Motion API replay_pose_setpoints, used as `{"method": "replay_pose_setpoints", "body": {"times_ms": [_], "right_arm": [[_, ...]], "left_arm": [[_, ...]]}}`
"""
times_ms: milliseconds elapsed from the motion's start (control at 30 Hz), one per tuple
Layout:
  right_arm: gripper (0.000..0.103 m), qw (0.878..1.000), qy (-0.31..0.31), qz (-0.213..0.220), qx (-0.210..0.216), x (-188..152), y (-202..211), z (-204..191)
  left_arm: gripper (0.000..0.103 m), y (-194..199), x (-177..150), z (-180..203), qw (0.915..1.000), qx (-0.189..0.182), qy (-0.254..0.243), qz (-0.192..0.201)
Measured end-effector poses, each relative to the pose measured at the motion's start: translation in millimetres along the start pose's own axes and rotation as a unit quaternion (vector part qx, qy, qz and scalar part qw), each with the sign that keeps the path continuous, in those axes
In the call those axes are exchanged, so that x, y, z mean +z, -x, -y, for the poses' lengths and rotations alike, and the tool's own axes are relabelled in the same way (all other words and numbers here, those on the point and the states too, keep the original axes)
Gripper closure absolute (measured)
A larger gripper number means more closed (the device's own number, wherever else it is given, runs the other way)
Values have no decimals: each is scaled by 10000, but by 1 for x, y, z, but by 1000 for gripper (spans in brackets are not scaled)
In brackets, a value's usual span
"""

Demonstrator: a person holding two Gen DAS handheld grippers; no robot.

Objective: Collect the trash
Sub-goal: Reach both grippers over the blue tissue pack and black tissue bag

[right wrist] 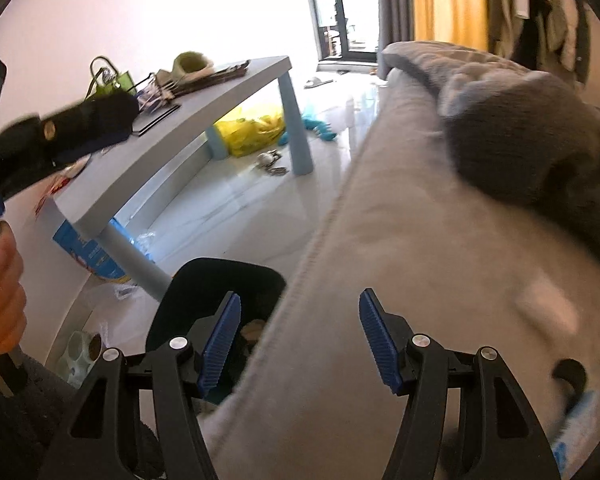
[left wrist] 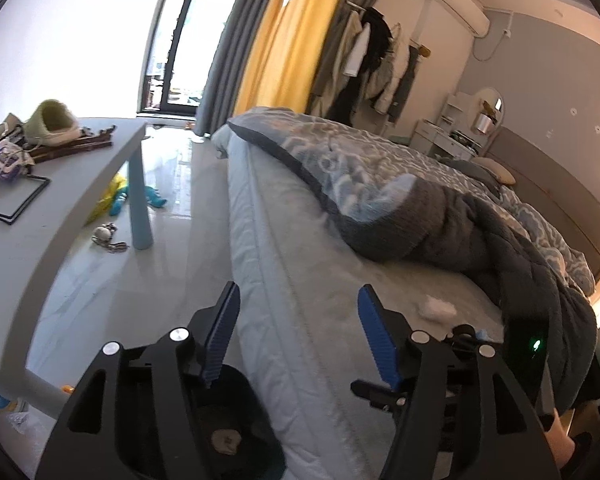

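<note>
My left gripper (left wrist: 298, 320) is open and empty, held over the bed's near edge. A white crumpled tissue (left wrist: 436, 309) lies on the mattress just right of it. A black trash bin (left wrist: 236, 428) with scraps inside stands on the floor below the left gripper. My right gripper (right wrist: 300, 320) is open and empty above the mattress edge; the same bin (right wrist: 220, 280) sits under its left finger. A blurred white patch (right wrist: 548, 300) on the sheet is probably the tissue. A blue and white wrapper (right wrist: 576, 420) lies at the lower right. The left gripper's body (right wrist: 60, 132) shows at the upper left.
A grey low table (left wrist: 60, 200) with clutter stands left of the bed. A yellow bag (right wrist: 252, 128) and small toys lie on the floor under it. A grey-blue quilt (left wrist: 420, 200) covers the bed. Glossy floor runs between table and bed.
</note>
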State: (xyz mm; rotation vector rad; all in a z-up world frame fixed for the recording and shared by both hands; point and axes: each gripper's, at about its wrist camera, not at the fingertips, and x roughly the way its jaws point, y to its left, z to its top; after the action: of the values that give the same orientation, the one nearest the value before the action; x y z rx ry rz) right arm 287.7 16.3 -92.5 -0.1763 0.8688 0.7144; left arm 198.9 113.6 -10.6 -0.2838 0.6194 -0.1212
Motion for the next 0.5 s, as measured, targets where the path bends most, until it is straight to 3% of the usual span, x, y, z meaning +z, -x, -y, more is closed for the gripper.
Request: {"method": "replay_pose_setpoints", "body": {"times_ms": [500], "right_arm": [[24, 9934, -750, 515, -700, -32, 73, 109]], "left_arm": [[31, -38, -21, 60, 9974, -485, -95, -532]]}}
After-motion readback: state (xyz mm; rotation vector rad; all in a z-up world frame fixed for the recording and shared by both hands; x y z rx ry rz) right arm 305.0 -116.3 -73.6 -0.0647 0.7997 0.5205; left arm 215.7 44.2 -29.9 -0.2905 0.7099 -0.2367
